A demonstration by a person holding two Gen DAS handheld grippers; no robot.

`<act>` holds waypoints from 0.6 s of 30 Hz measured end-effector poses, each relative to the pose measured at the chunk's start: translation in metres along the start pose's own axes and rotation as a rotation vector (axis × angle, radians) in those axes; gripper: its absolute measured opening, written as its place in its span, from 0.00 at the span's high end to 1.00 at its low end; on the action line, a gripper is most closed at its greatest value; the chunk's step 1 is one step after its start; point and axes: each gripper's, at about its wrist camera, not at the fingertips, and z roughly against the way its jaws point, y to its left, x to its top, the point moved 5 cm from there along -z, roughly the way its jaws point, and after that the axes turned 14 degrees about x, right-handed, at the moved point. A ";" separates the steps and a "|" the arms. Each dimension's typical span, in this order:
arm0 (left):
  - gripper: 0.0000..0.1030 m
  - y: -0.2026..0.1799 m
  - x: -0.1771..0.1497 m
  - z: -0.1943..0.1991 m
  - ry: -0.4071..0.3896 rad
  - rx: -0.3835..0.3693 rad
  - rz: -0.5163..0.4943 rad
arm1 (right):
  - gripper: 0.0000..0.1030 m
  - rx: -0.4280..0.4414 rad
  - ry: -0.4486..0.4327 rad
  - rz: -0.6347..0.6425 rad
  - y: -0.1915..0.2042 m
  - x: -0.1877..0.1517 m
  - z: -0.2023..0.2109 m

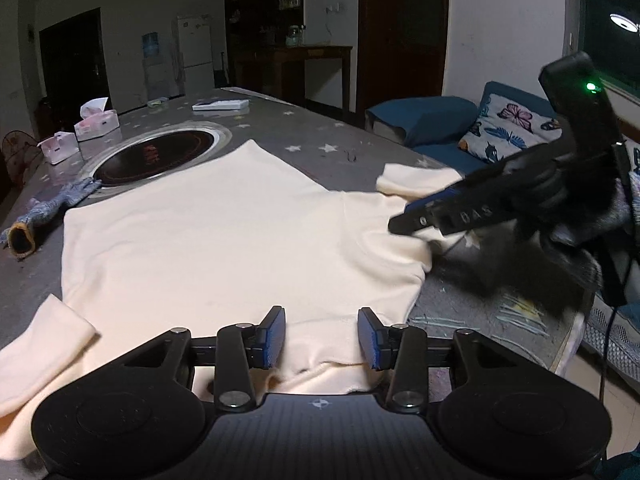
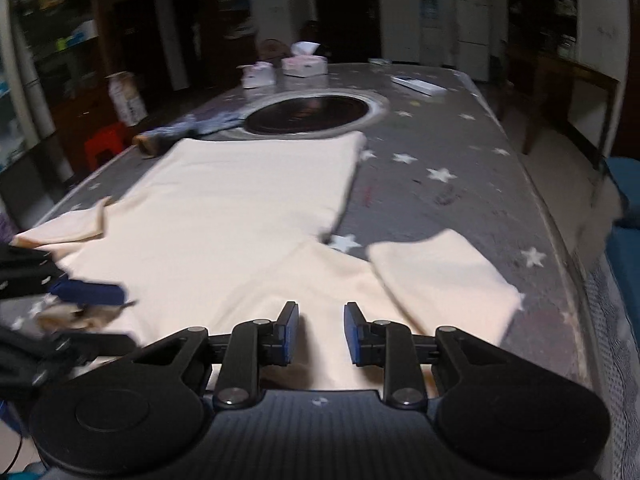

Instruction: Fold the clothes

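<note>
Grey star-print table (image 2: 460, 152): cream sweatshirt (image 1: 224, 232) lies flat, neck end nearest. Left gripper (image 1: 322, 338) spread over the collar, right gripper (image 2: 321, 332) spread at the shoulder, neither pinching. Soft, light, floppy knit; pinch seams or the sleeve cuff (image 2: 440, 276), not mid-panel.

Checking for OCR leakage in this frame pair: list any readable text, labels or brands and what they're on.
"DAS": on the side of the right gripper, left wrist view.
Red marking on the round cooktop: too blurred to read.
Tissue boxes, water dispenser label: too small to read.
Right wrist view: nothing legible.
</note>
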 end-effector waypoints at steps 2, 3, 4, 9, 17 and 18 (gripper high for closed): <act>0.57 0.001 -0.001 0.000 0.004 -0.002 0.004 | 0.75 -0.060 -0.018 0.002 -0.008 -0.003 0.002; 0.57 0.001 -0.001 -0.001 0.006 -0.002 0.005 | 0.73 -0.099 -0.026 0.004 -0.013 -0.004 0.004; 0.56 0.002 -0.001 -0.001 0.007 -0.002 0.005 | 0.72 -0.143 -0.033 0.003 -0.017 -0.005 0.007; 0.55 0.002 -0.001 -0.003 0.011 0.000 0.002 | 0.72 -0.298 -0.082 -0.038 -0.042 -0.014 0.027; 0.54 0.001 -0.001 -0.004 0.015 0.003 -0.001 | 0.64 -0.394 -0.127 -0.139 -0.068 -0.027 0.047; 0.54 0.001 -0.001 -0.004 0.016 0.003 -0.001 | 0.63 -0.410 -0.133 -0.153 -0.071 -0.029 0.049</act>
